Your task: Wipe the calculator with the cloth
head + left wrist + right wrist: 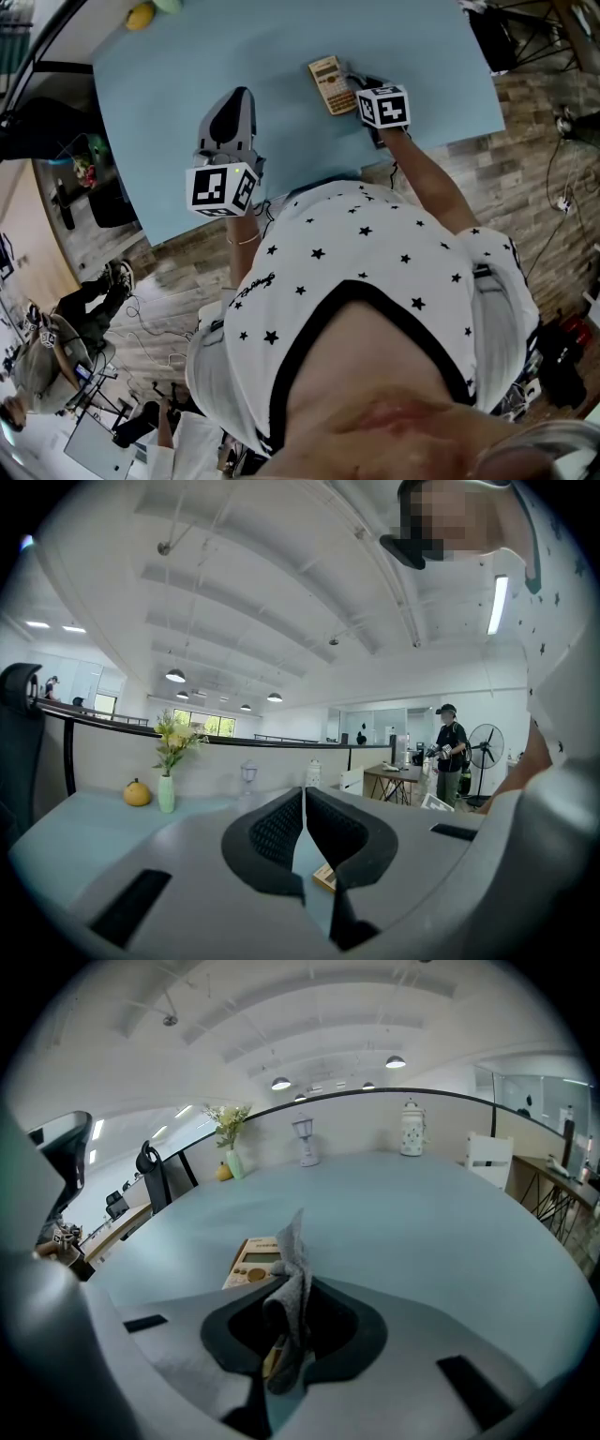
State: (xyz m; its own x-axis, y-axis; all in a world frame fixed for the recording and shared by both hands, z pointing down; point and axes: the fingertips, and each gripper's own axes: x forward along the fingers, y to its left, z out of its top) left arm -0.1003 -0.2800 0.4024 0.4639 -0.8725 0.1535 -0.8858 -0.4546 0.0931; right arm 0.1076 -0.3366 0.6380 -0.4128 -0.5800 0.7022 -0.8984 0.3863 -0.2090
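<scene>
A tan calculator (332, 84) lies flat on the light blue table (187, 84), toward its far right. My right gripper (361, 86) is at the calculator's right edge. In the right gripper view this gripper (291, 1283) is shut on a grey cloth (294, 1269); the cloth sticks up between the jaws and hangs over the calculator (253, 1262) just ahead. My left gripper (239, 94) hovers over the table to the left, apart from the calculator. Its jaws (302, 803) are shut with nothing between them, and a corner of the calculator (324, 877) shows below them.
A yellow fruit (141, 16) and a vase of flowers (166, 792) stand at the table's far edge, with two small lanterns (306, 1152) along the back. A black chair (150, 1164) is beyond the table. A person (450, 752) stands far off near a fan (484, 747).
</scene>
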